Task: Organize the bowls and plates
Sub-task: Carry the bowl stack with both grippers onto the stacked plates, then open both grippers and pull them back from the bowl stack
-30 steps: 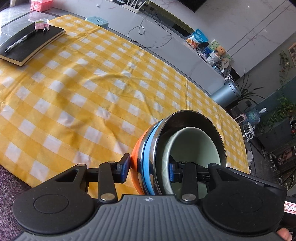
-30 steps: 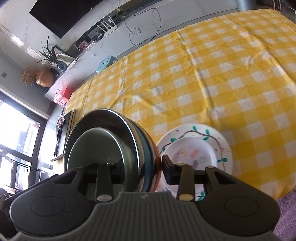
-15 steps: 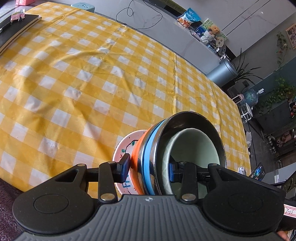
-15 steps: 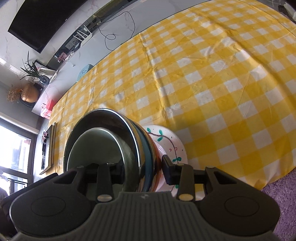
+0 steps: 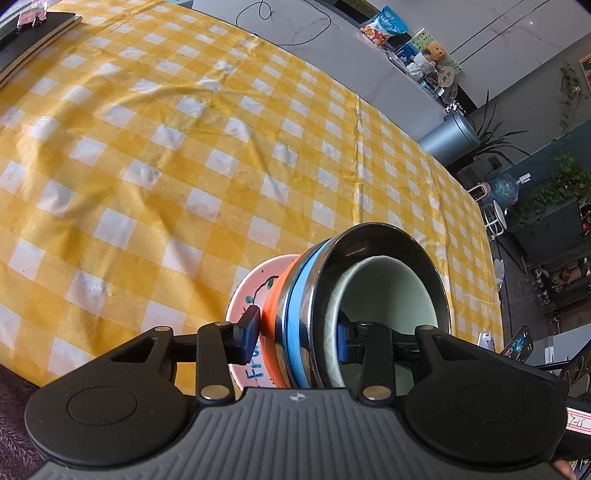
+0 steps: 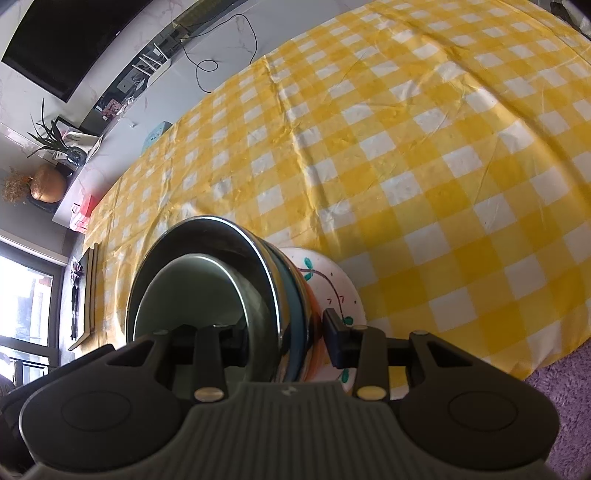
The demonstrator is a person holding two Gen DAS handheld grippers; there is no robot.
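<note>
a: nested bowl stack (image 5: 332, 306) gripped from both sides, tipped on its side: pale green bowl (image 5: 384, 295) innermost, then steel bowl (image 5: 402, 243), blue bowl (image 5: 297, 314), orange bowl (image 5: 275, 306) outermost.

b: and the claws?

a: left claw (image 5: 299, 338) pinching the stack's rims, one finger (image 5: 249, 334) outside against orange, the other inside the green bowl. right claw (image 6: 286, 341) likewise clamped across the opposite rim, one finger (image 6: 338, 341) outside, one inside.

b: placement over the surface?

a: held by the near edge of the surface (image 5: 147, 147), right at a painted white plate (image 5: 251, 291). seen also from the right wrist as a plate (image 6: 332, 280) with green leaves and a dark vine line, lying flat on the yellow-checked cloth. cannot tell whether touching the plate or just above it.

b: further out?

a: dark notebook (image 5: 33, 40) at the far left corner of the surface. purple carpet (image 6: 554, 387) below the near edge. grey bin (image 5: 448, 138) past the far right side, snack bags (image 5: 384, 27) along the wall ledge, dark tv (image 6: 70, 40) on the wall.
</note>
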